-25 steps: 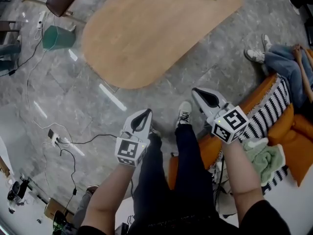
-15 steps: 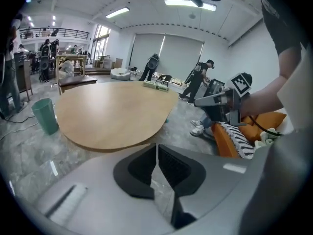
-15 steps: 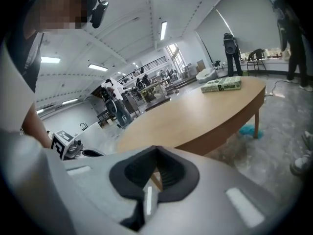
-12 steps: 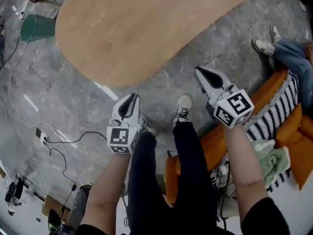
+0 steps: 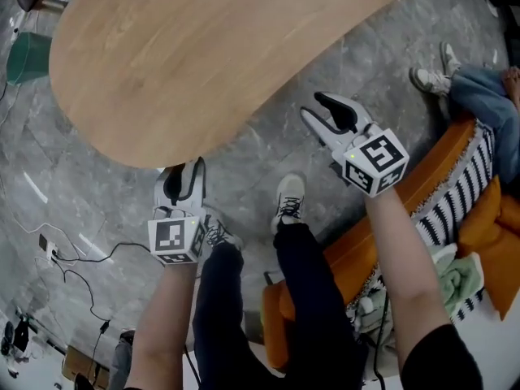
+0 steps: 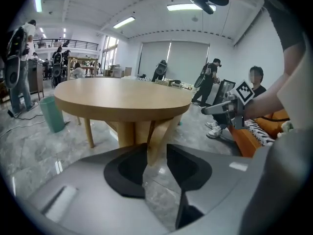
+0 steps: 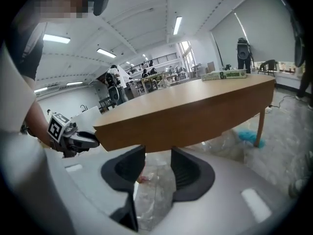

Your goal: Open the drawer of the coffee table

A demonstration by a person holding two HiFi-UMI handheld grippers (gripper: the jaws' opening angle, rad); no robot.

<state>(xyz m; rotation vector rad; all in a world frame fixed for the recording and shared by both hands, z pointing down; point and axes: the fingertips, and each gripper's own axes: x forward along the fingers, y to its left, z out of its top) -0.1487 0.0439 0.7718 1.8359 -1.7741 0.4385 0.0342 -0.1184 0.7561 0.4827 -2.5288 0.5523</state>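
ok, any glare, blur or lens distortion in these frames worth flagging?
Head view: light streaks glare off the glossy floor; the rest looks sharp. Left gripper view: strong fisheye with dark corners, and the ceiling lights are blown out. Right gripper view: the same fisheye bows the edge of the coffee table, and the corners are dark again.

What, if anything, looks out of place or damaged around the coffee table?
Nothing looks spilled or damaged. The coffee table stands level. Only loose black cables trail across the grey floor, and a green towel lies crumpled on the orange sofa.
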